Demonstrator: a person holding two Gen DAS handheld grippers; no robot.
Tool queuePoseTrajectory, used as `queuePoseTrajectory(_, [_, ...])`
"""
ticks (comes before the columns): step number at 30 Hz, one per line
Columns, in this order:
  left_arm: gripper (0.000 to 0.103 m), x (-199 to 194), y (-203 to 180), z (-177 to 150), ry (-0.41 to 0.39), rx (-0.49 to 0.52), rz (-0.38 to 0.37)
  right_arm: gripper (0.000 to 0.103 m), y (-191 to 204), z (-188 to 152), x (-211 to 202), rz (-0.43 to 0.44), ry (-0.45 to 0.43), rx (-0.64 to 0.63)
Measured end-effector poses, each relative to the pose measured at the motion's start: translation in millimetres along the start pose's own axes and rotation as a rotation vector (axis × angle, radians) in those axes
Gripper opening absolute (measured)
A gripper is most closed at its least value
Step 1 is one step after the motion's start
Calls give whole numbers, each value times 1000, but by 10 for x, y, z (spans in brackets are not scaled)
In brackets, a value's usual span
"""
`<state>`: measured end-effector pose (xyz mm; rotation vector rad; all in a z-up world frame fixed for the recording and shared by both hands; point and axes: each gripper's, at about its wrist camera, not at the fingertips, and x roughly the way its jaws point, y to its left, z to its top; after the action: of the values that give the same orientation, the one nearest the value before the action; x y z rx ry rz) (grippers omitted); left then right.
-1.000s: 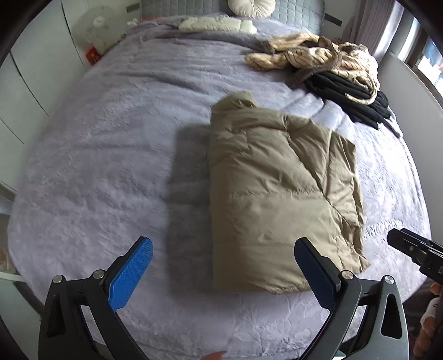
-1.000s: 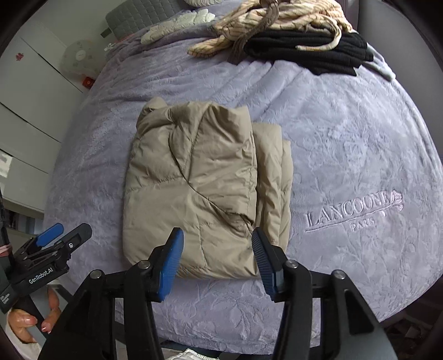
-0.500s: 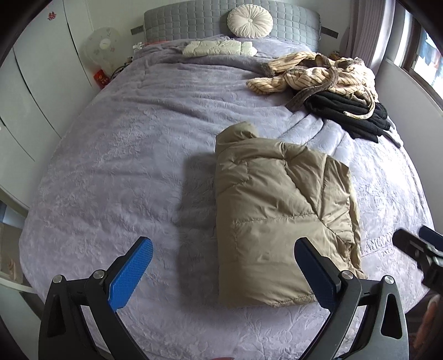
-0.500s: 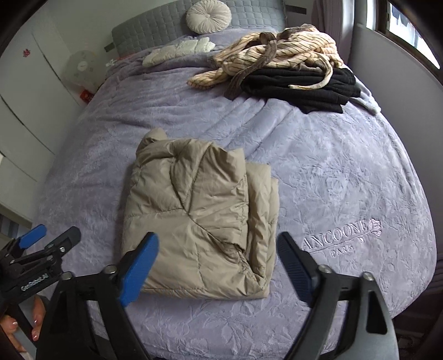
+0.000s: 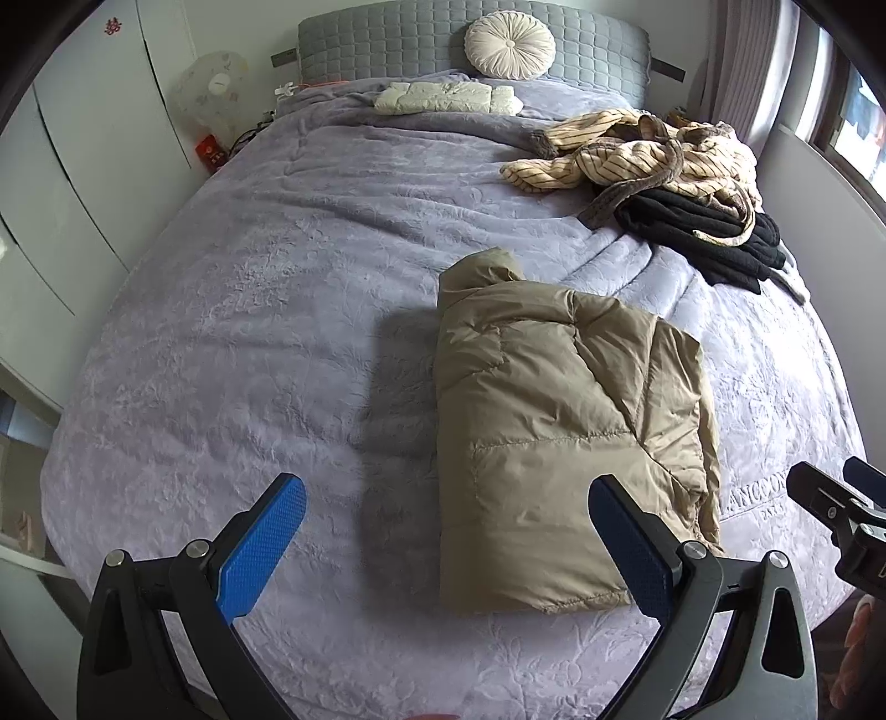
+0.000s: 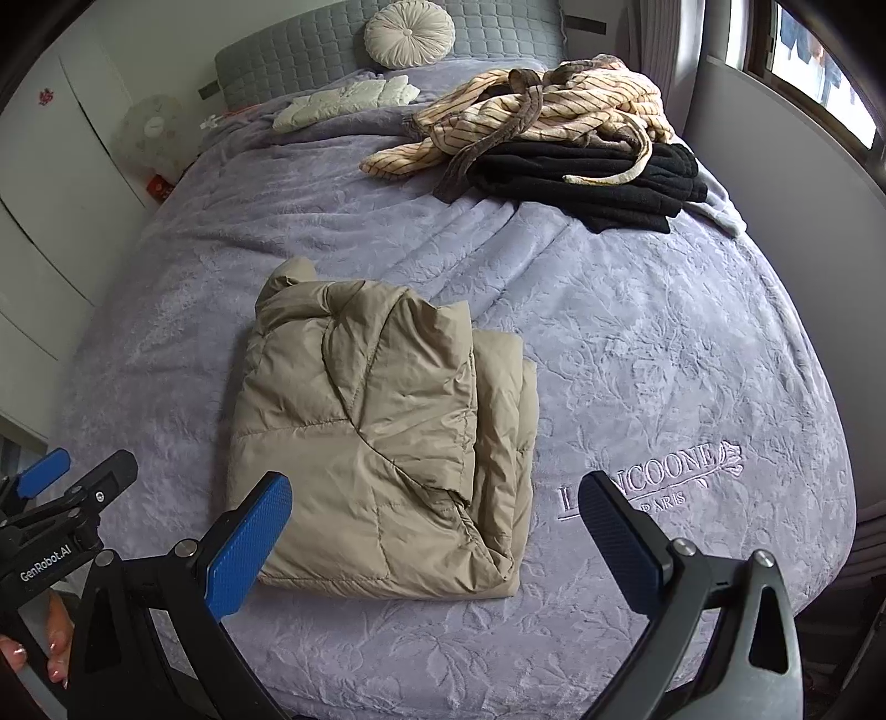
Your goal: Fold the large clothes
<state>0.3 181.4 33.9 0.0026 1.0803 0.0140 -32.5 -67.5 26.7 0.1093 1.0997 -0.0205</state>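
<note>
A tan padded jacket (image 5: 559, 437) (image 6: 382, 443) lies folded into a thick rectangle on the purple bedspread (image 5: 266, 332) (image 6: 664, 343), collar end away from me. My left gripper (image 5: 448, 545) is open above the near edge of the bed, its blue pads (image 5: 263, 545) wide apart with nothing between them. My right gripper (image 6: 434, 545) is open too, held above the jacket's near edge and apart from the cloth. Each gripper shows at the side of the other's view, the right gripper (image 5: 841, 515) at right and the left gripper (image 6: 61, 498) at left.
A striped beige robe (image 5: 637, 149) (image 6: 542, 116) lies over a stack of black clothes (image 5: 703, 232) (image 6: 587, 177) at the far right of the bed. A round cushion (image 5: 509, 44) leans on the grey headboard (image 5: 387, 39). A fan (image 5: 213, 88) and white cupboards stand to the left.
The right gripper's jaws have spread from half closed to wide open. Both views have tipped up and pulled back, showing more of the headboard. The jacket has not moved.
</note>
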Motion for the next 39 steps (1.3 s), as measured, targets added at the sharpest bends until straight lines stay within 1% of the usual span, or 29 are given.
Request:
queuePoseTrajectory(17, [102,26,-13,-30,18,0,-5,103,12,9,-19,-12,-2,0])
queuePoseTrajectory(39, [102,34,-32,-25,19,2,-7,103,18,19,-26,-11,3,-3])
